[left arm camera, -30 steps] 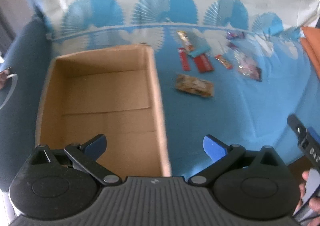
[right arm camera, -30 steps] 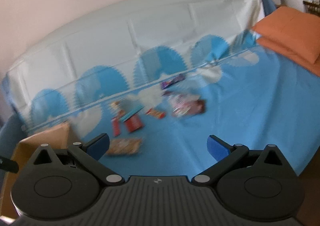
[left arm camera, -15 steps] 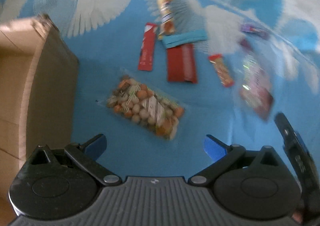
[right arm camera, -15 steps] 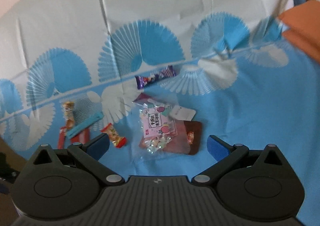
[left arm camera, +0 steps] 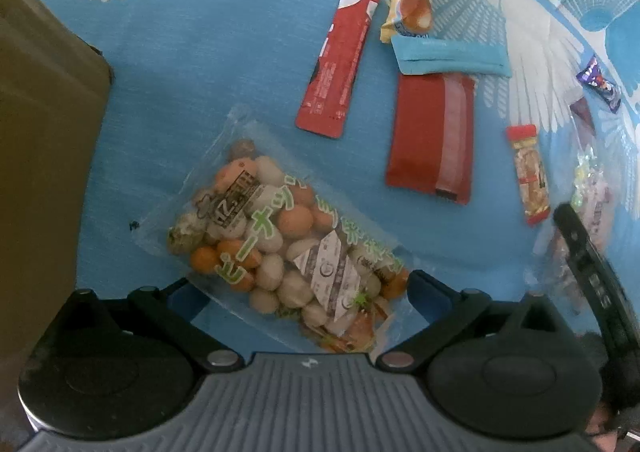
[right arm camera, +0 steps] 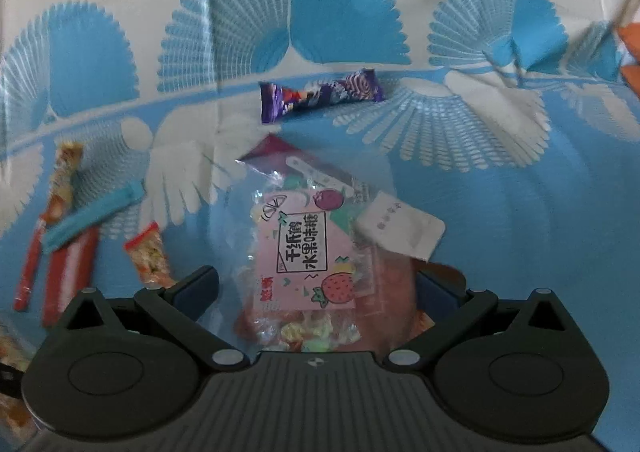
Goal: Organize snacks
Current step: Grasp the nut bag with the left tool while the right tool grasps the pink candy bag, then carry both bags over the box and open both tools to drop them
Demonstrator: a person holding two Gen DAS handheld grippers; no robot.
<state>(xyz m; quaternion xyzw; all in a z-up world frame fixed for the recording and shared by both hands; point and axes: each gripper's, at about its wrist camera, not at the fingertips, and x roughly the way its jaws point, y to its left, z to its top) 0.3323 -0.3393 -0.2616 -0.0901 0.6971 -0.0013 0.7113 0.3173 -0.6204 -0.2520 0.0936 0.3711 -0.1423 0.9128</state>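
Two views, one change each: in the left wrist view the cardboard box [left arm camera: 44, 131] that filled the frame a second ago has slid to the left edge, and the left gripper [left arm camera: 298, 288] now hangs wide open and empty with the clear nut-mix bag [left arm camera: 276, 240] lying between its fingers, apparently its first pick. In the right wrist view the distant snacks have come close; the right gripper [right arm camera: 316, 286], also fully open and empty, straddles the pink candy bag [right arm camera: 308, 256] on the blue tablecloth [right arm camera: 500, 219].

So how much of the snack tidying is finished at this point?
Nothing looks put away: every snack in view lies on the blue cloth, beside the cardboard box. In hand: the open left gripper straddles the bag of mixed nuts, and the open right gripper straddles the pink candy bag; neither is gripped. Left: those, the red packets, the purple bar and others.
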